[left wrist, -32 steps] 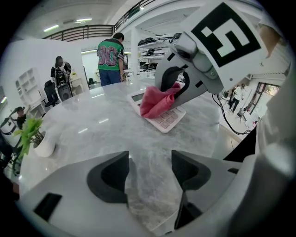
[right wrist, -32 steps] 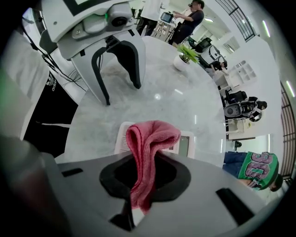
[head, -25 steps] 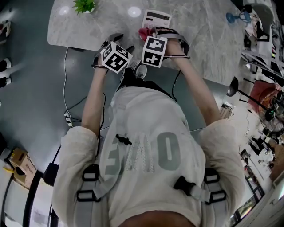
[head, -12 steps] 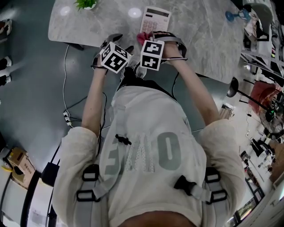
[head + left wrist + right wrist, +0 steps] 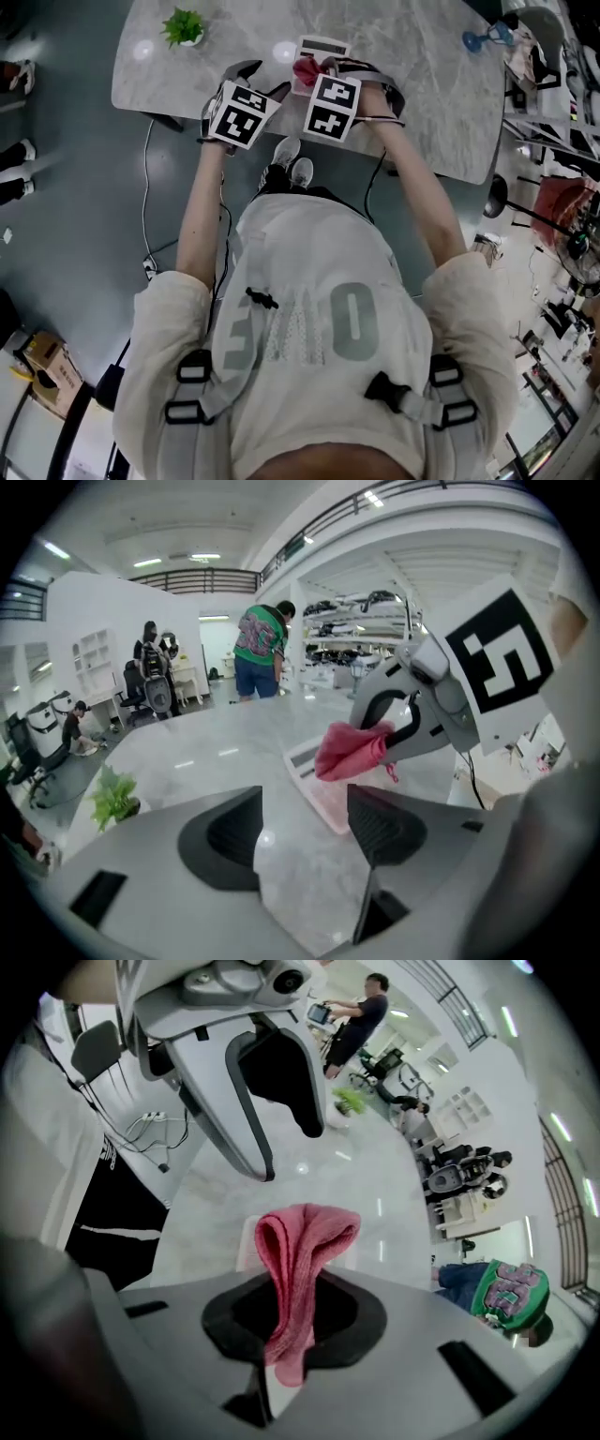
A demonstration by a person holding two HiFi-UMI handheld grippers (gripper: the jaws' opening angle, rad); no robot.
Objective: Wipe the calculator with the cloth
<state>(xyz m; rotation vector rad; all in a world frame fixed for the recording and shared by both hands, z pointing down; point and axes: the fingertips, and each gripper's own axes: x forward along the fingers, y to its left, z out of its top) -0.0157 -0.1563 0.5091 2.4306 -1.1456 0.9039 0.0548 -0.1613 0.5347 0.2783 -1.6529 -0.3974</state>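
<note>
The white calculator [image 5: 322, 47] lies flat on the grey marble table [image 5: 422, 84], close to its near edge. My right gripper [image 5: 309, 73] is shut on a pink cloth [image 5: 304, 69], which hangs just above the calculator's near end. In the right gripper view the folded cloth [image 5: 298, 1260] sticks out from between the jaws, and a strip of the calculator [image 5: 246, 1241] shows behind it. My left gripper [image 5: 255, 80] hovers open and empty to the left of the calculator. Its view shows the cloth [image 5: 352, 752] over the calculator [image 5: 317, 794], beyond its spread jaws.
A small potted plant [image 5: 183, 25] stands on the table's far left. A blue object [image 5: 487, 37] sits at the far right of the table. The person stands at the table's near edge, with cables on the floor to the left. Other people stand in the background.
Both grippers have lifted a little off the table. The cloth stays pinched in the right gripper, and the left jaws stay open.
</note>
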